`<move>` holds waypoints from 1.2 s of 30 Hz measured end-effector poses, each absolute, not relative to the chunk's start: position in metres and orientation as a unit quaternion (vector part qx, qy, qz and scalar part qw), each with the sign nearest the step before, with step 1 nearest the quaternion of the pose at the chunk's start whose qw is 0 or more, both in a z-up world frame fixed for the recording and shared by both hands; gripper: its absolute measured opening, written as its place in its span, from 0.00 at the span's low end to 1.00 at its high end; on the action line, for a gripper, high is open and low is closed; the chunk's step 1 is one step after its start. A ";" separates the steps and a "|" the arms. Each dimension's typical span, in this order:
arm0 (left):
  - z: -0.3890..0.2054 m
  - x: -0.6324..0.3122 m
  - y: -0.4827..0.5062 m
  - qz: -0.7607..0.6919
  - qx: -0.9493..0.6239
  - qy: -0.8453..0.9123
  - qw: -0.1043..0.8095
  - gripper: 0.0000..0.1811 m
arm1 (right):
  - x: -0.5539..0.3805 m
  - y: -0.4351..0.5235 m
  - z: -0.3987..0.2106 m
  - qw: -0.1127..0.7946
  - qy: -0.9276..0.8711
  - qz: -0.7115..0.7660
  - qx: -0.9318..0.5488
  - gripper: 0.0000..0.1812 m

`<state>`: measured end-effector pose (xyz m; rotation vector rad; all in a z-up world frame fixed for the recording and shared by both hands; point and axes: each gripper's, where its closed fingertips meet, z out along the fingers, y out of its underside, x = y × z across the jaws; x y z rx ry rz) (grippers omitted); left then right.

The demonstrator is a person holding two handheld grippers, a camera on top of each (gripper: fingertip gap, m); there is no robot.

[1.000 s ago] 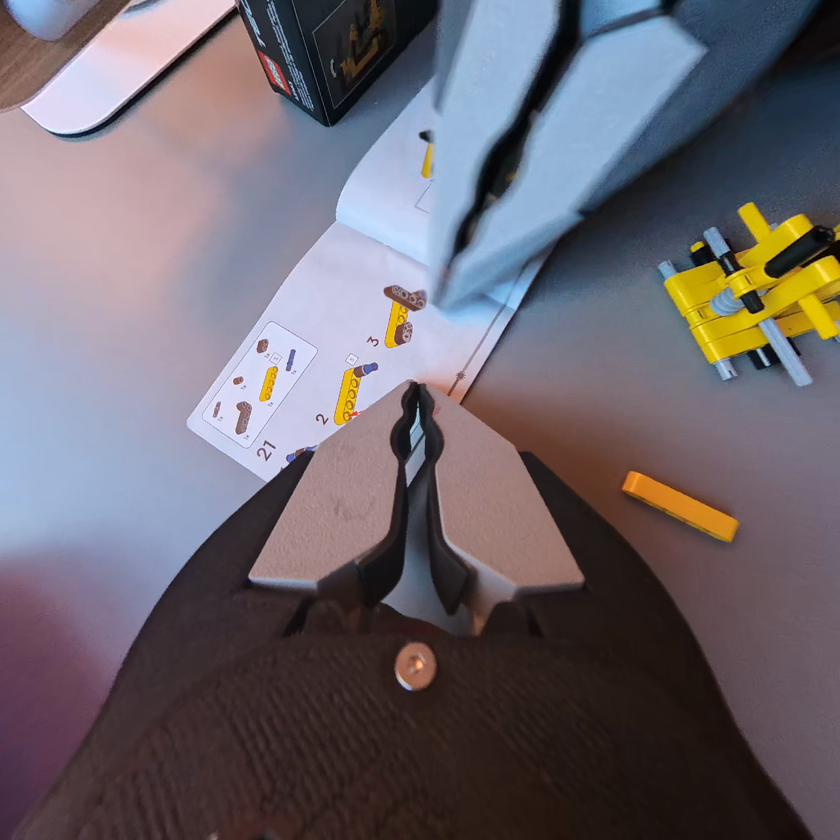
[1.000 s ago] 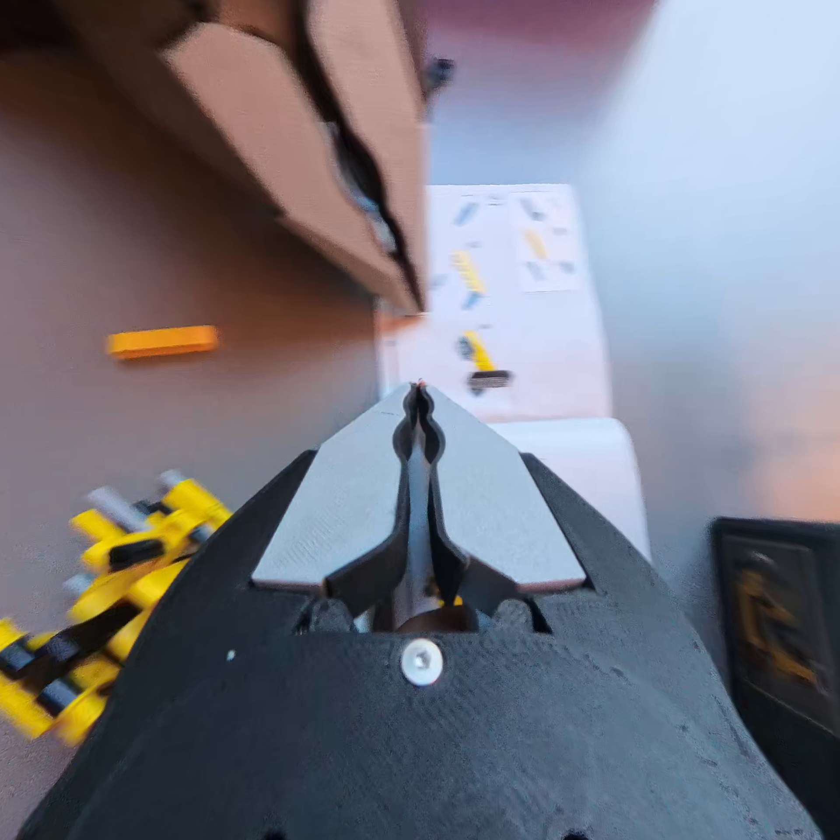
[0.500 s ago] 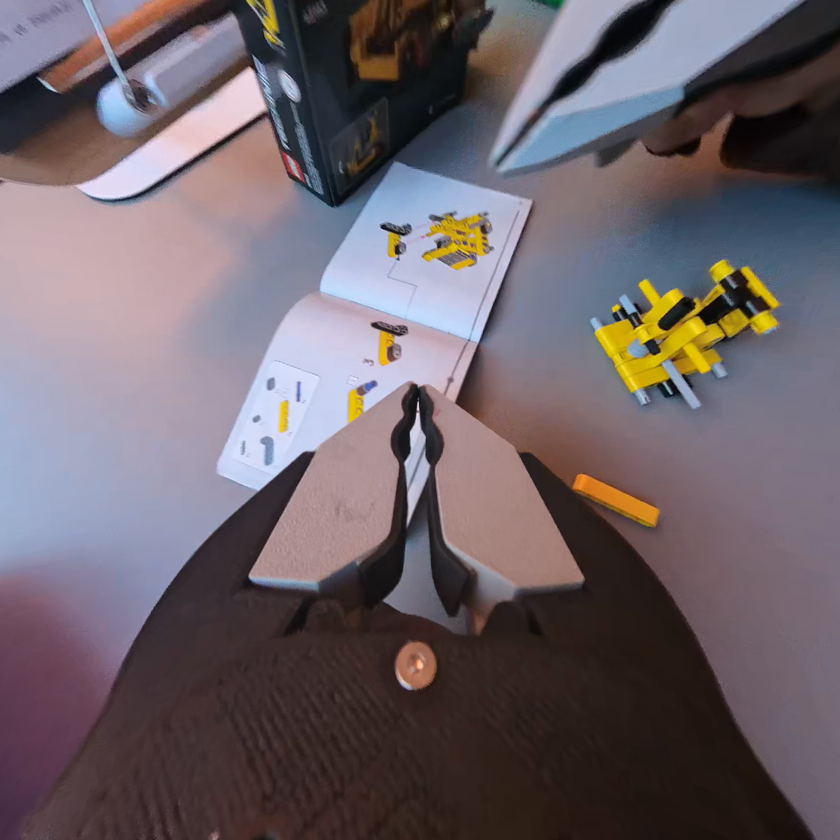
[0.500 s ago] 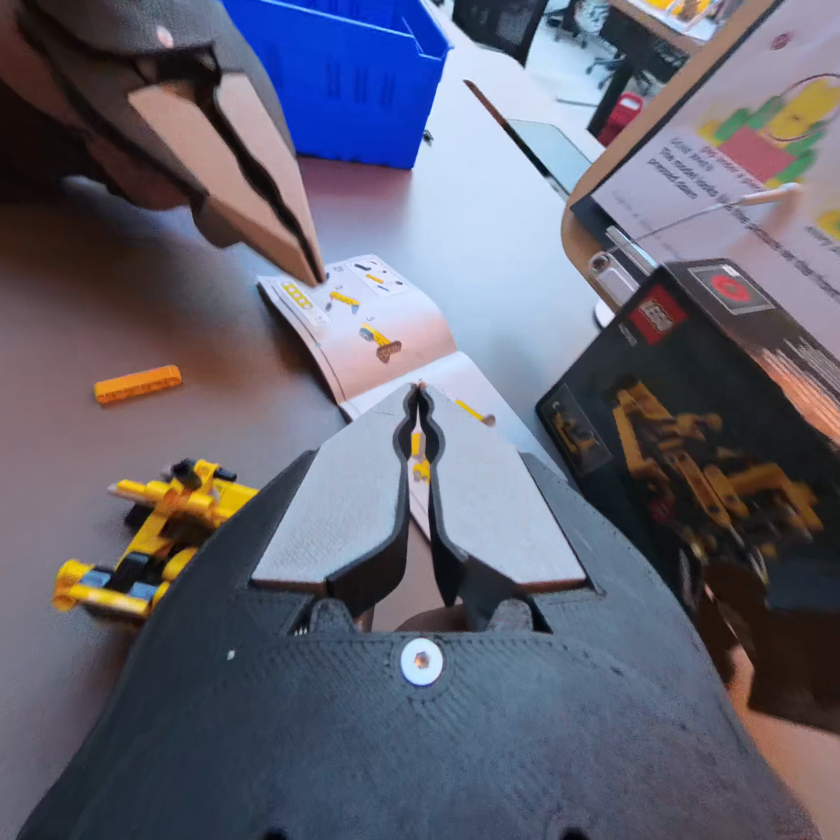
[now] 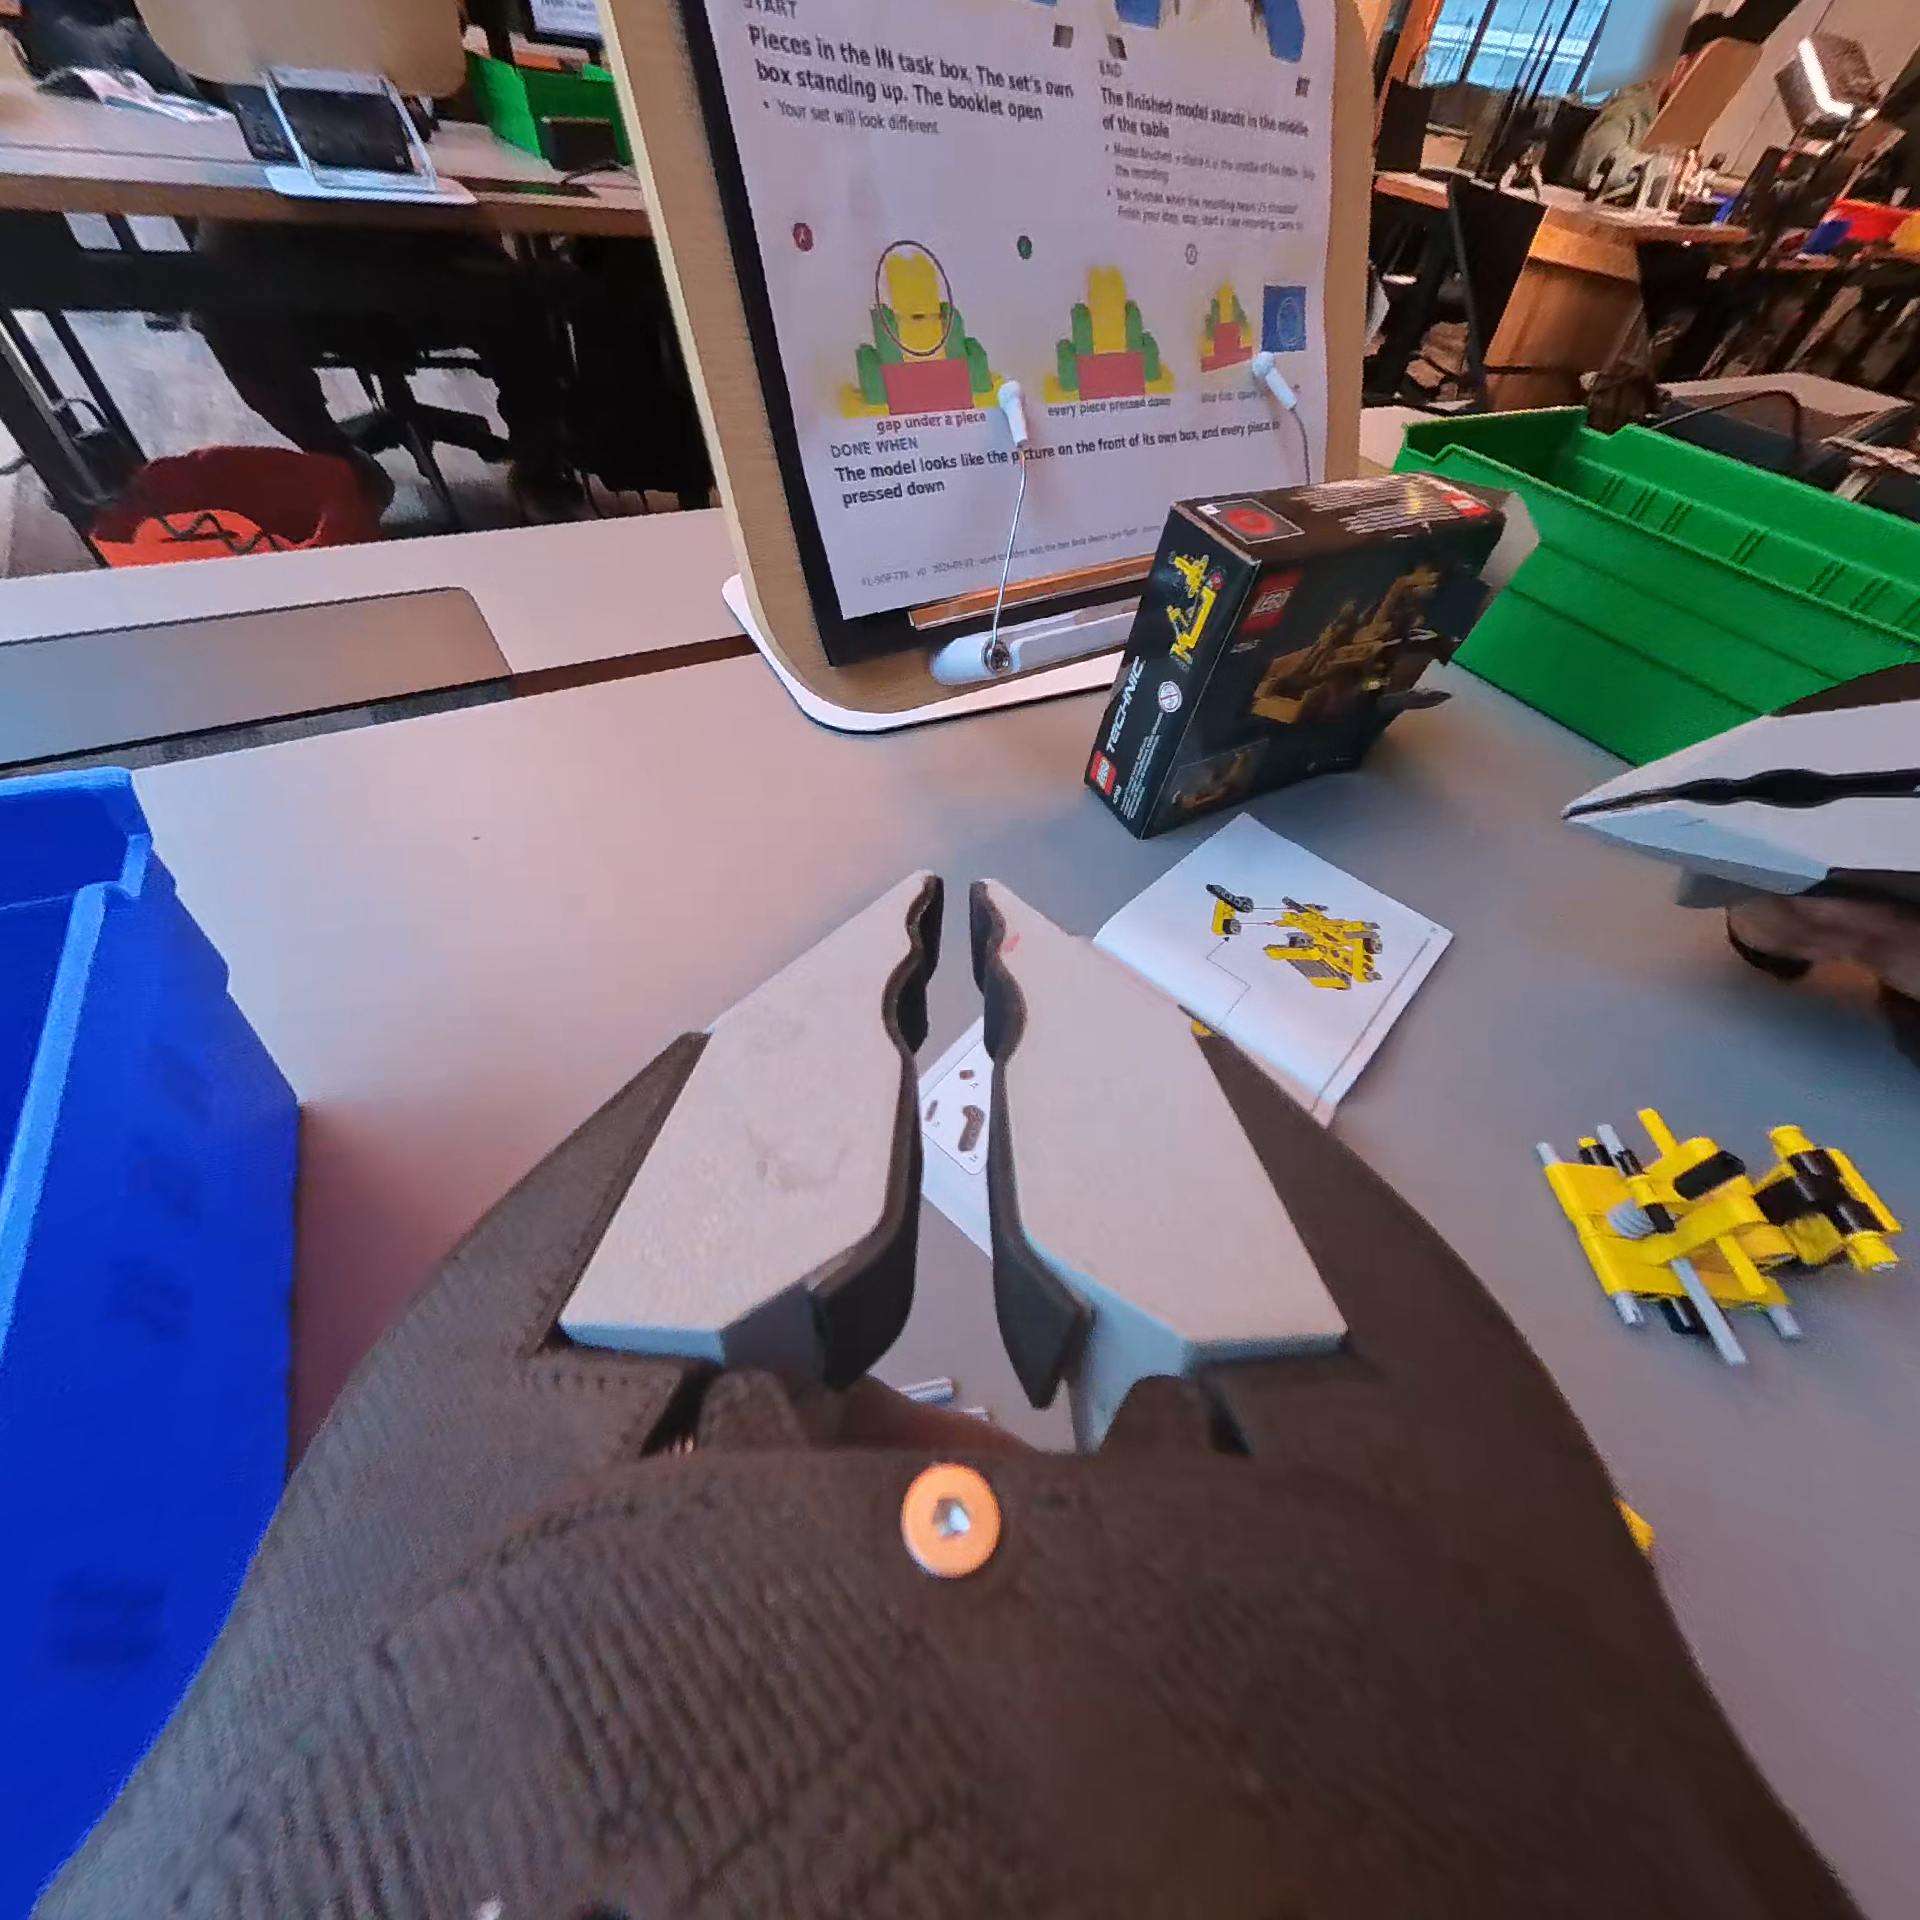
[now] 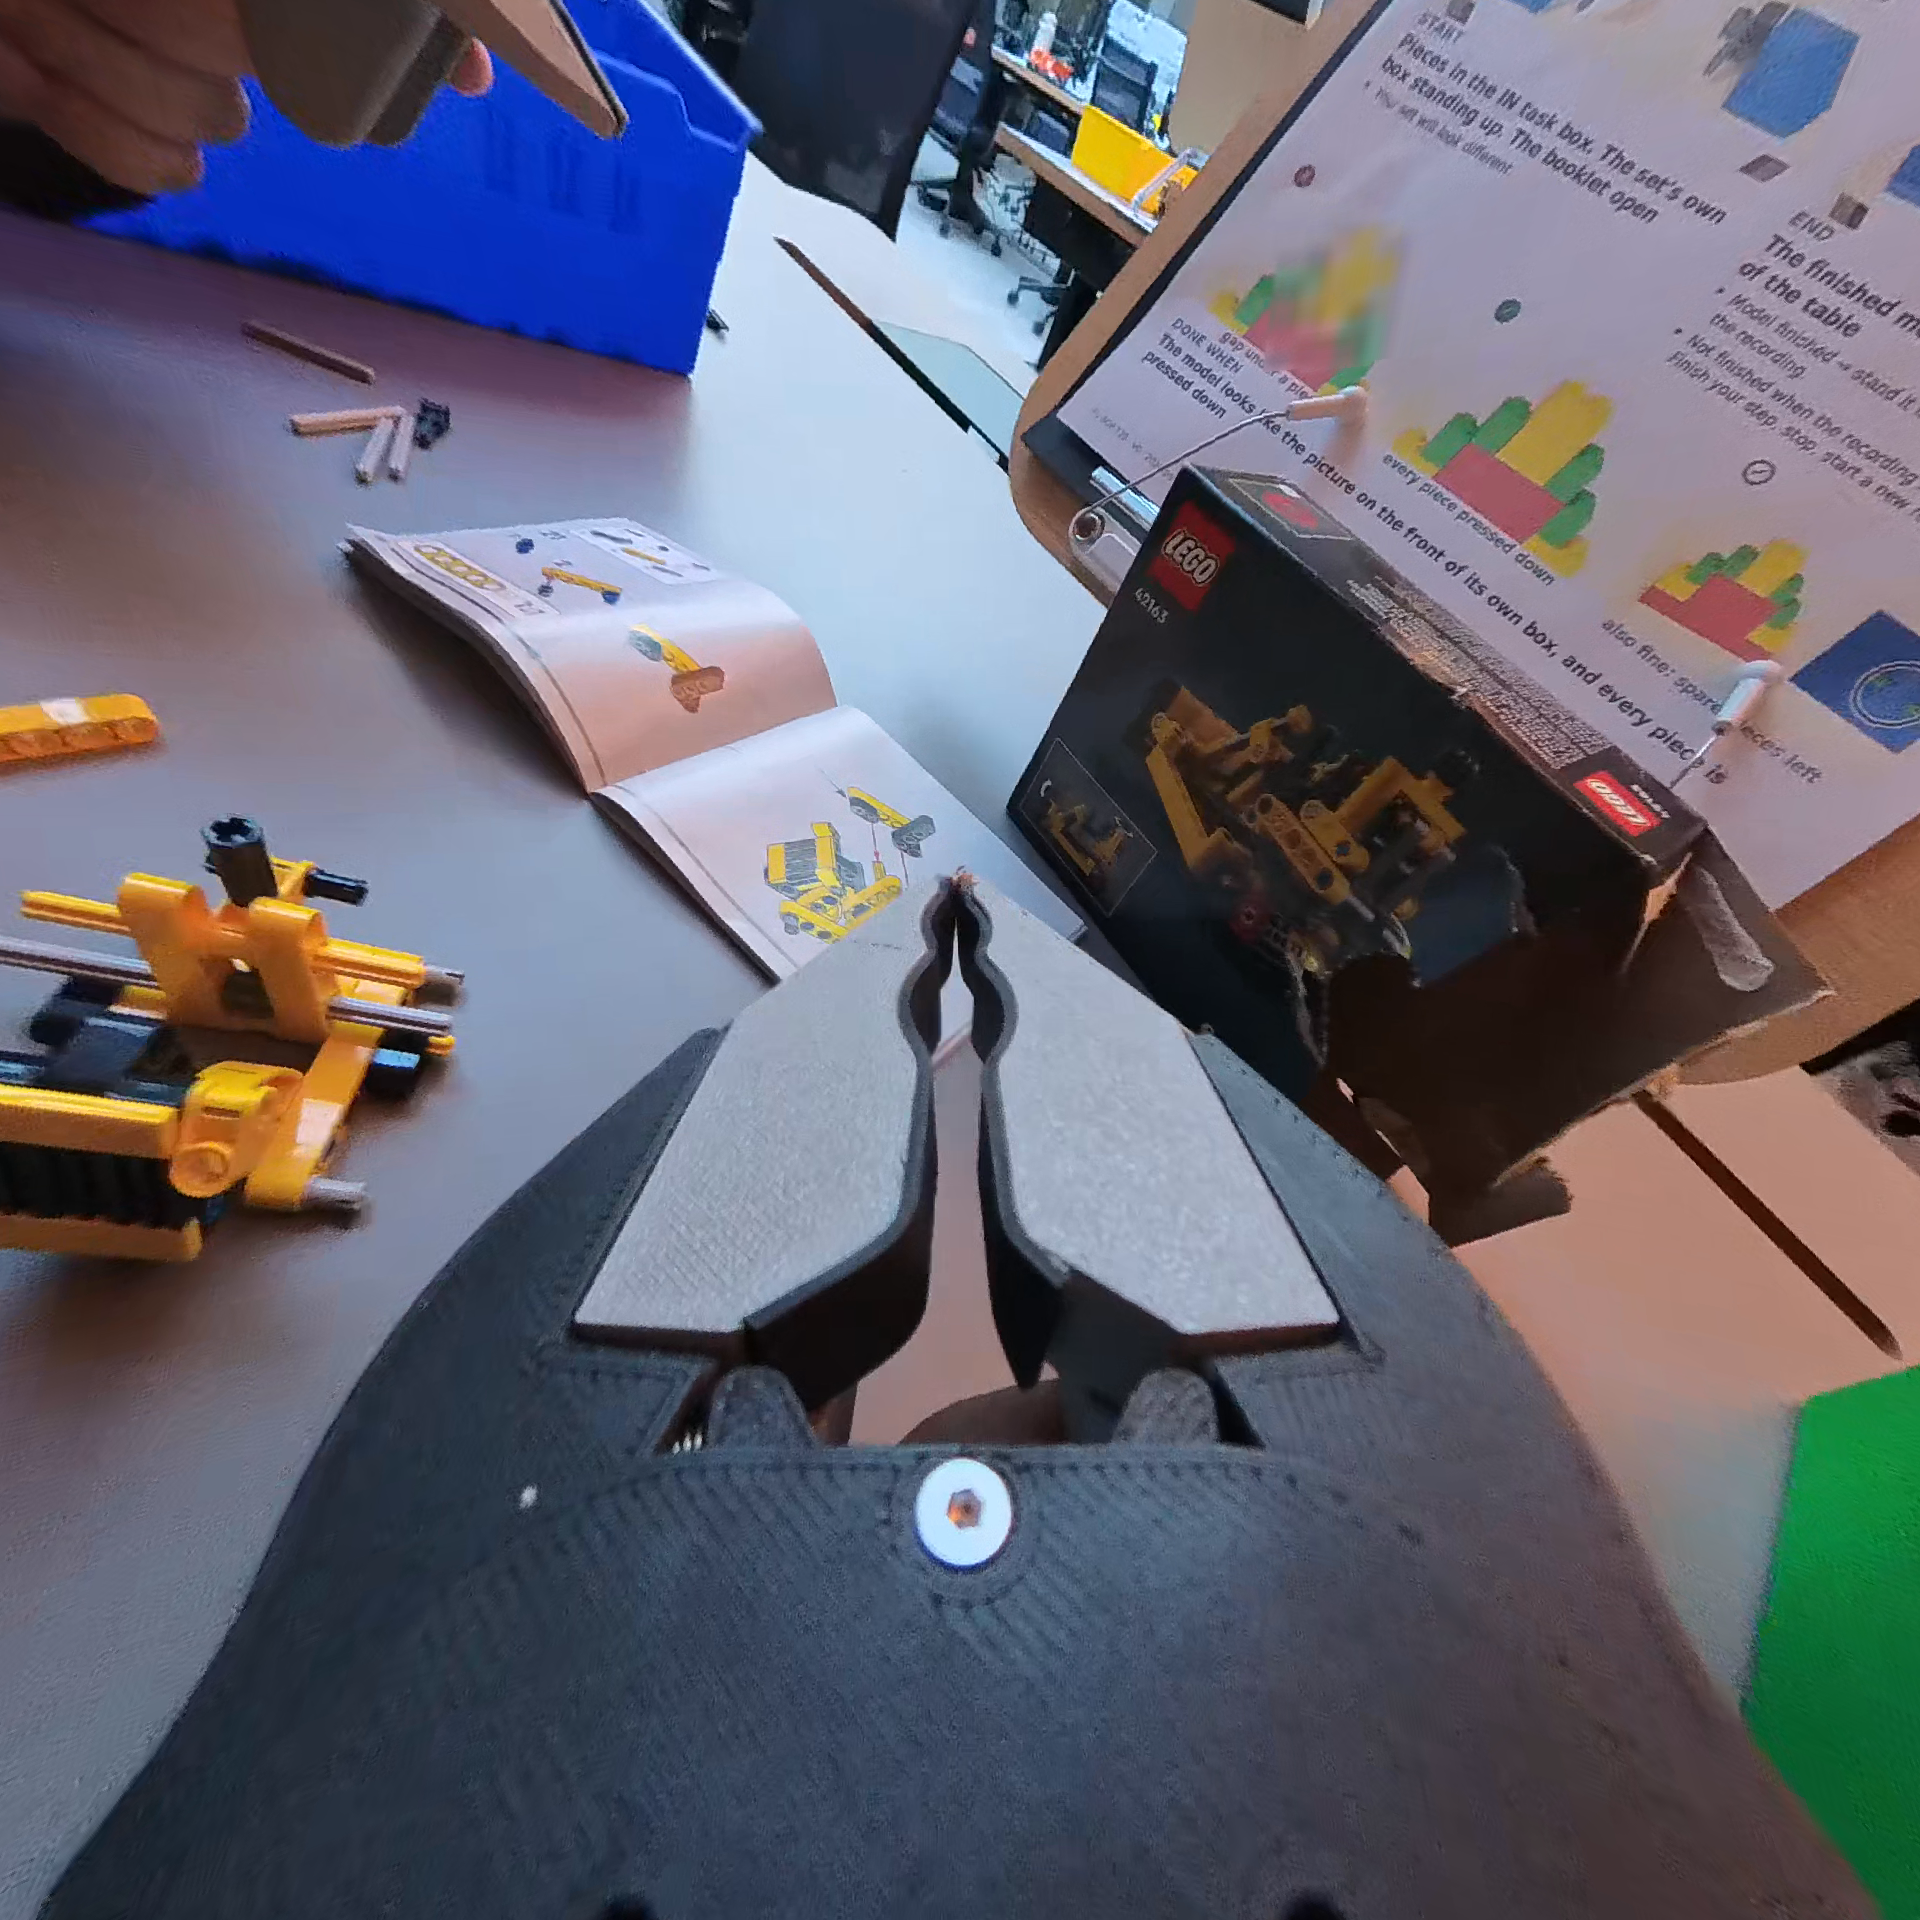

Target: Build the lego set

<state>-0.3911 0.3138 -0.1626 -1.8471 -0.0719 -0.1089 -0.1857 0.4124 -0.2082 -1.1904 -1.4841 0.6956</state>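
A part-built yellow and black model (image 5: 1714, 1226) lies on the grey table, right of my left gripper (image 5: 956, 894). The left gripper is raised above the table, its jaws a narrow gap apart and empty. My right gripper (image 6: 958, 888) is shut and empty, hovering over the open instruction booklet (image 6: 644, 665) with the model (image 6: 197, 1039) to its left. A loose yellow beam (image 6: 73, 727) lies beyond the model. The booklet (image 5: 1278, 956) is partly hidden behind the left fingers. The right gripper's tip (image 5: 1579, 821) shows at the right edge of the left wrist view.
The black set box (image 5: 1288, 644) stands behind the booklet, in front of an instruction board on a stand (image 5: 1039, 312). A blue bin (image 5: 104, 1247) is at the left and a green bin (image 5: 1683, 582) at the back right. Small loose axles and pins (image 6: 364, 431) lie near the blue bin (image 6: 468, 208). The left gripper's tips are roughly 25 cm from the right gripper's. The loose yellow beam (image 6: 73, 727) is about equally far from each gripper, around 20 cm.
Both grippers have risen and tilted up from looking down at the booklet to looking across the table. The left jaws, shut before, now stand a crack apart.
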 end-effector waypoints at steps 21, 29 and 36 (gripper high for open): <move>-0.171 -0.388 0.318 -0.016 -0.802 -0.020 0.596 0.01 | -0.179 0.425 -0.213 0.585 -0.646 0.215 -0.440 0.00; -0.191 -0.369 0.301 0.013 -0.816 0.041 0.576 0.02 | -0.182 0.429 -0.211 0.578 -0.638 0.230 -0.453 0.00; -0.198 -0.343 0.303 -0.084 -0.806 0.044 0.584 0.02 | -0.179 0.439 -0.208 0.581 -0.632 0.242 -0.452 0.00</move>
